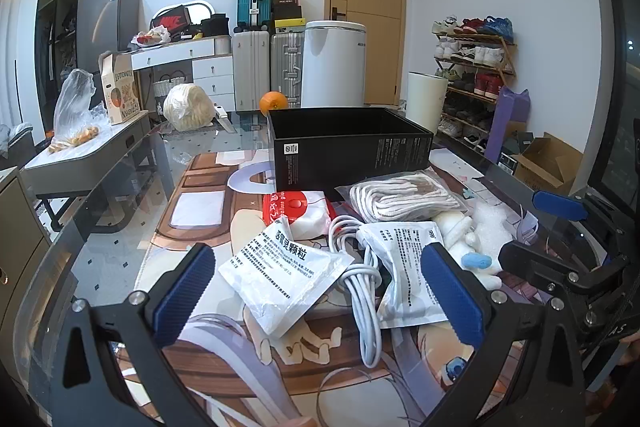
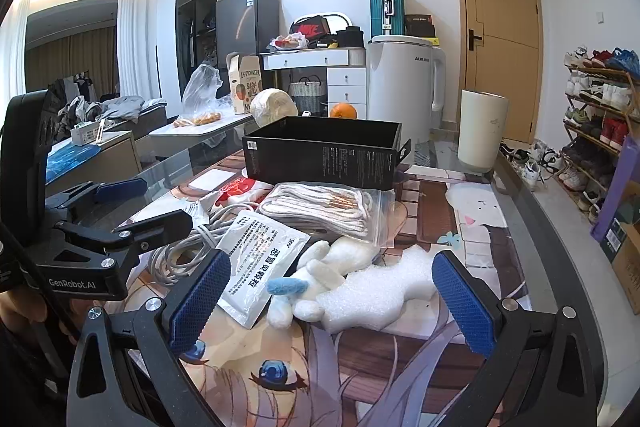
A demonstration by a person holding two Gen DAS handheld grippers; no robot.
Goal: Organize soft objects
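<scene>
- My left wrist camera sits just behind my left gripper (image 1: 318, 291), looking forward and tilted down between its two wide-spread fingers, close over the glass table (image 1: 120, 259).
- My right wrist camera sits the same way behind my right gripper (image 2: 332, 293), tilted down alike.
- Each view catches the other tool: my right gripper (image 1: 560, 227) shows at the right edge of the left view, my left gripper (image 2: 132, 203) at the left edge of the right view.
- Both views share the black box (image 1: 348, 147) ahead of my jaws, the bagged white cloth (image 2: 320, 211), the plush toy (image 2: 320, 279) and the door (image 2: 500, 27) beyond.
</scene>
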